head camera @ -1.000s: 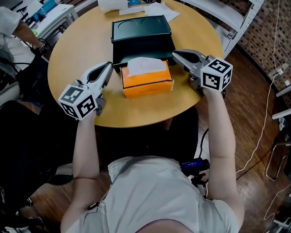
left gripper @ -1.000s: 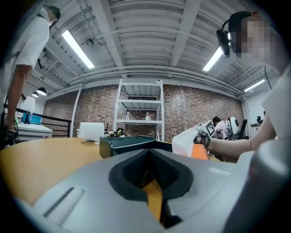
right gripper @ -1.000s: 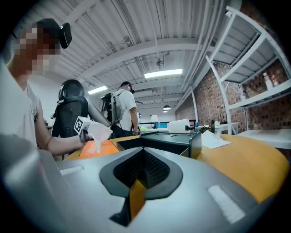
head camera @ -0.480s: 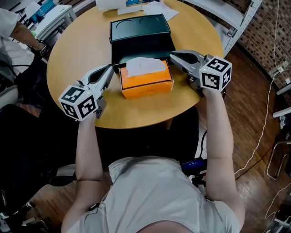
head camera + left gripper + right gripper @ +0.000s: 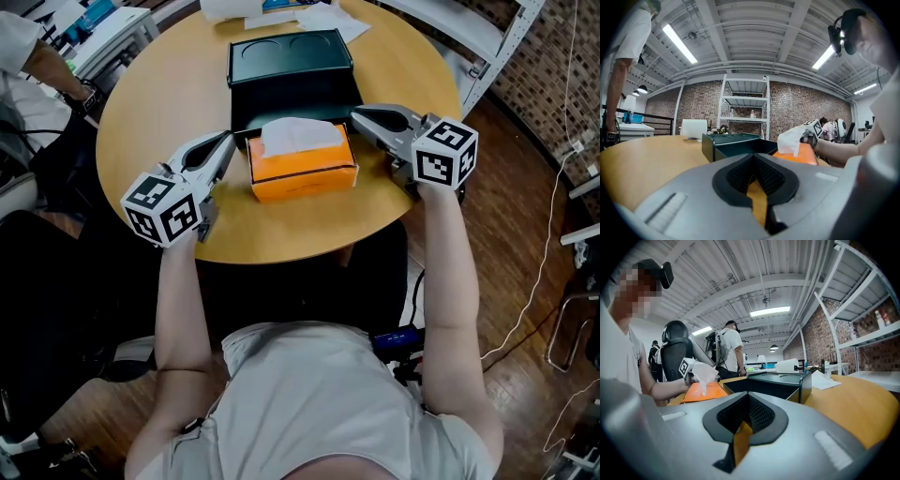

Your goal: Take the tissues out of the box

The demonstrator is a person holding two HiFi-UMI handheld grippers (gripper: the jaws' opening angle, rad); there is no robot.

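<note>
An orange tissue box (image 5: 302, 166) lies on the round wooden table (image 5: 169, 89), with a white tissue (image 5: 298, 134) sticking up out of its top. My left gripper (image 5: 225, 139) rests on the table just left of the box, jaws shut and empty. To the right of the box my right gripper (image 5: 358, 113) also sits shut with nothing in it. In the left gripper view the box (image 5: 799, 156) and tissue (image 5: 790, 140) show to the right; in the right gripper view the box (image 5: 701, 392) and tissue (image 5: 704, 373) show to the left.
A dark green open box (image 5: 292, 75) stands directly behind the tissue box. White papers (image 5: 323, 21) lie at the table's far edge. A person (image 5: 37, 56) stands by a bench at the upper left. A white metal shelf (image 5: 478, 37) stands to the right.
</note>
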